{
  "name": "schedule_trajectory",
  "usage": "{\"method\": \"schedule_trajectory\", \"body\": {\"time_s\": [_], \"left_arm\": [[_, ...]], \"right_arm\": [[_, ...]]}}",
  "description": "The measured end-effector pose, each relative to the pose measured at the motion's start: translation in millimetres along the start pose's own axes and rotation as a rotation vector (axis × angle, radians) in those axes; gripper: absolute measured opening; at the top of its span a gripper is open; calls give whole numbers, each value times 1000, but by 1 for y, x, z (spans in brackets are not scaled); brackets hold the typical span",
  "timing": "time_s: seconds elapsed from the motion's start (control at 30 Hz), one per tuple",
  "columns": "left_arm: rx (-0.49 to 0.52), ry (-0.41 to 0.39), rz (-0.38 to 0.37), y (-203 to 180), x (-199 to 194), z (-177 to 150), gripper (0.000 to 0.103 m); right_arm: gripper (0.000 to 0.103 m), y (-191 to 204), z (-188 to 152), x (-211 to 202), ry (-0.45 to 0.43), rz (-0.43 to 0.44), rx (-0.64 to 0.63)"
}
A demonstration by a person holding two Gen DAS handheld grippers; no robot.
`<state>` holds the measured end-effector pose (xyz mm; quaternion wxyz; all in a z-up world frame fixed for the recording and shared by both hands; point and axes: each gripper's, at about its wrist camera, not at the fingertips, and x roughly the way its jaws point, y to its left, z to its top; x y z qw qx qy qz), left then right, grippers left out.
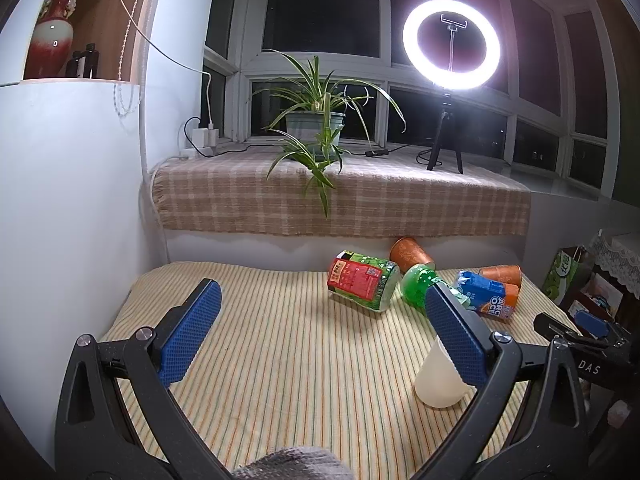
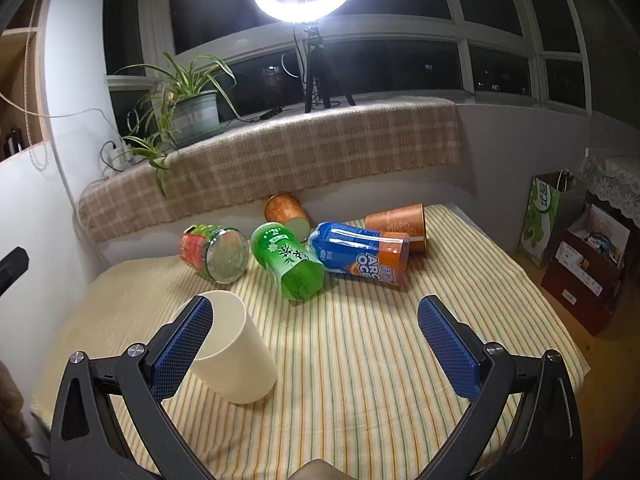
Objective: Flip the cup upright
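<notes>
Now both claws gape wide, gripping nothing.
White cup lies tipped on the striped desk, against right claw's left finger, beyond left claw's right finger.

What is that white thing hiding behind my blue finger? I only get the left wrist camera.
Observer: A white cup. The right wrist view shows its open mouth, so it is tipped over, not upright.
Operator: Is the other gripper holding it?
Observer: No. The right gripper is wide open; only its left finger overlaps the cup's rim.
Operator: Is the orange cup behind the blue bottle standing up?
Observer: No. That orange cup lies on its side, right behind the blue bottle.
</notes>
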<state>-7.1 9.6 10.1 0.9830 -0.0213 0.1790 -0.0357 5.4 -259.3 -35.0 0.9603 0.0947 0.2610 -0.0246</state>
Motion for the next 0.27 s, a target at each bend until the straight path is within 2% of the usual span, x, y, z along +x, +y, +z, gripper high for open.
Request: {"method": "schedule_trajectory", "body": {"time_s": [0.27], "left_arm": [[-3, -15, 15, 5, -4, 1, 103]], "right_arm": [[102, -5, -9, 18, 58, -16, 18]]}}
